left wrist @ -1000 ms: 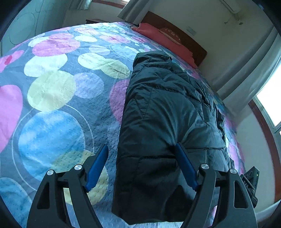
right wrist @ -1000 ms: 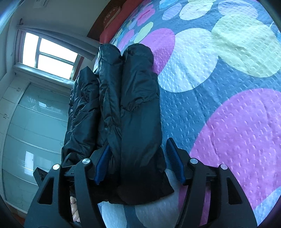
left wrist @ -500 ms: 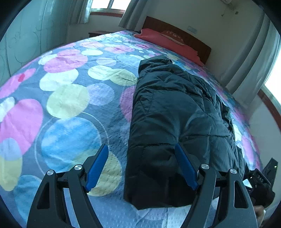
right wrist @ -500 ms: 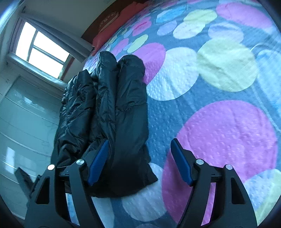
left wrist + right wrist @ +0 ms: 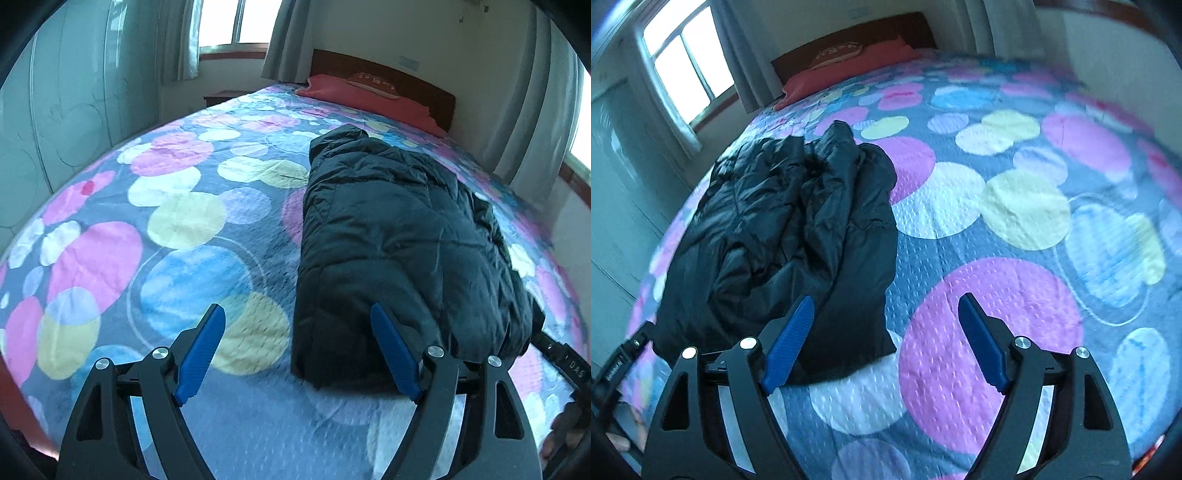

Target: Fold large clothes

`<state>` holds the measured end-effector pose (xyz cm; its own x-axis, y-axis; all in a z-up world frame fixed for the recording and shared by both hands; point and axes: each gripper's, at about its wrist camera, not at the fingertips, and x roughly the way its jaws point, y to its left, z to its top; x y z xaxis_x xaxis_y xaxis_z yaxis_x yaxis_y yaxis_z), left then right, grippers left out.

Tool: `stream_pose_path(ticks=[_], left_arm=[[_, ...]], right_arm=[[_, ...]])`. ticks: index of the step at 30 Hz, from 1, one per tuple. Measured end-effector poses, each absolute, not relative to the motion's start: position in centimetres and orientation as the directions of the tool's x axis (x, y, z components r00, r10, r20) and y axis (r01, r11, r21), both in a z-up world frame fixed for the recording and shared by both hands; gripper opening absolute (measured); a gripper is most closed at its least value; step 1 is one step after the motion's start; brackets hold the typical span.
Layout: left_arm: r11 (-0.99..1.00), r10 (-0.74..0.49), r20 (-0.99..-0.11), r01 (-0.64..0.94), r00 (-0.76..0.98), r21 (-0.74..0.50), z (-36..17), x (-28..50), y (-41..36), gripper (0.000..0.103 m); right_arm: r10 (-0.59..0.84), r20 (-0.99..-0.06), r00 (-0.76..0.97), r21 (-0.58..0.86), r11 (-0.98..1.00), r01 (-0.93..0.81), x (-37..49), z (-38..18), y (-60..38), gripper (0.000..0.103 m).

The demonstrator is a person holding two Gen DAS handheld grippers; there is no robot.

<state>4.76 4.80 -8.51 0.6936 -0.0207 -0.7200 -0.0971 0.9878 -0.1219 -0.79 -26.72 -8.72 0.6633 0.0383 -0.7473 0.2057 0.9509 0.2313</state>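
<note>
Black puffer jacket (image 5: 399,236) folded on bedspread (image 5: 177,258), both grippers (image 5: 299,347) (image 5: 886,339) raised above, jaws spread, empty.

left tongs (image 5: 297,349): two matte black y-shaped arms with triangular cut-outs, tipped by ribbed blue pads (image 5: 201,352), round silver screws at the pivots. right tongs (image 5: 886,341): same black frame, same blue pads (image 5: 788,343), same silver screws, with pale strips along the inner edges of the arms. black housing with white lettering at the frame edge in both views. blurred bare skin near the lower corners.
</note>
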Motion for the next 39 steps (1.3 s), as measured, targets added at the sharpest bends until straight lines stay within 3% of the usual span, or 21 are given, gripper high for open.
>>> stream_pose_path(ticks=[10, 21, 39], left_arm=[[0.994, 0.072, -0.629, -0.107, 0.774, -0.018, -4.0, 1.9, 3.6, 0.083], [0.994, 0.070, -0.554, -0.103, 0.829, -0.029, 0.3, 0.0, 2.9, 0.084], [0.995, 0.069, -0.560, -0.099, 0.826, -0.023, 0.2, 0.0, 2.5, 0.084]], right_arm=[[-0.040, -0.664, 0.747, 0.107, 0.983, 0.147, -3.0, -3.7, -23.2, 0.090], [-0.018, -0.563, 0.826, 0.101, 0.991, 0.090, -4.9, 1.4, -21.1, 0.092], [-0.007, -0.562, 0.827, 0.103, 0.992, 0.079, -4.8, 0.8, -20.8, 0.092]])
